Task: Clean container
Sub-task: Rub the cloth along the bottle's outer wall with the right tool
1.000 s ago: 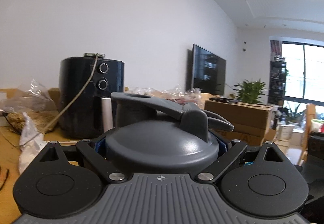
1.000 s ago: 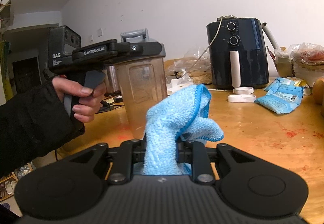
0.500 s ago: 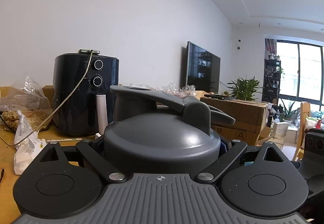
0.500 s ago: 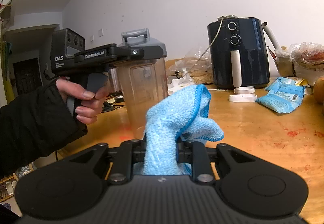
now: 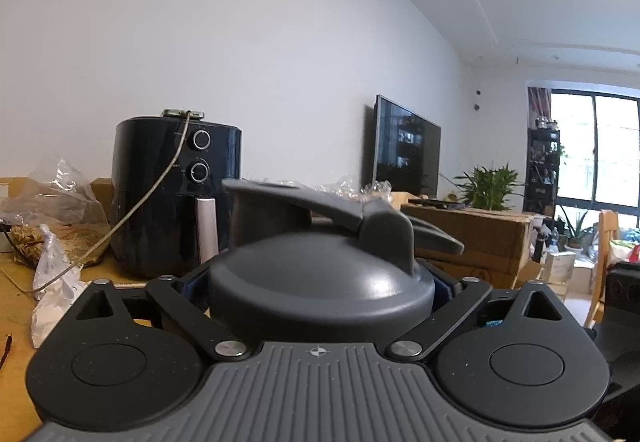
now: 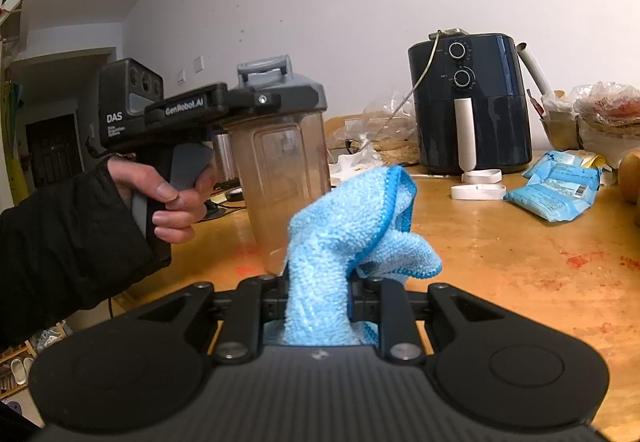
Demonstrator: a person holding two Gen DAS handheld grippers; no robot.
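Note:
The container is a cloudy clear jar with a grey flip-cap lid. My left gripper is shut on it just under the lid and holds it upright above the wooden table. A hand in a black sleeve grips that tool's handle. In the left wrist view the lid fills the space between the fingers. My right gripper is shut on a light blue microfibre cloth. The cloth stands up bunched just right of the jar's lower part. I cannot tell whether it touches the jar.
A black air fryer stands at the back of the table with a white strap in front of it. Blue packets and plastic bags lie to the right. The left wrist view shows cardboard boxes beyond the table.

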